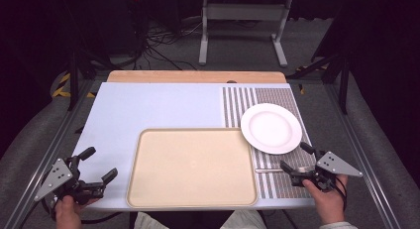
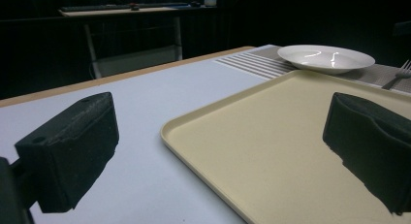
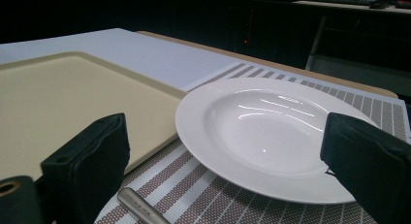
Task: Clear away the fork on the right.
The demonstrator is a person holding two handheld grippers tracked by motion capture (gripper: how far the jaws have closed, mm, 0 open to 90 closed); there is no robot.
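Note:
A beige tray lies empty at the front middle of the table. To its right a white plate rests on a striped placemat, its rim just over the tray's far right corner. A metal fork lies on the mat in front of the plate. My left gripper is open at the table's front left, left of the tray. My right gripper is open just in front of the plate, over the fork handle. Both grippers hold nothing.
A pale blue mat covers the wooden table. Metal rails run along both sides. A white stand and cables sit on the floor beyond the table.

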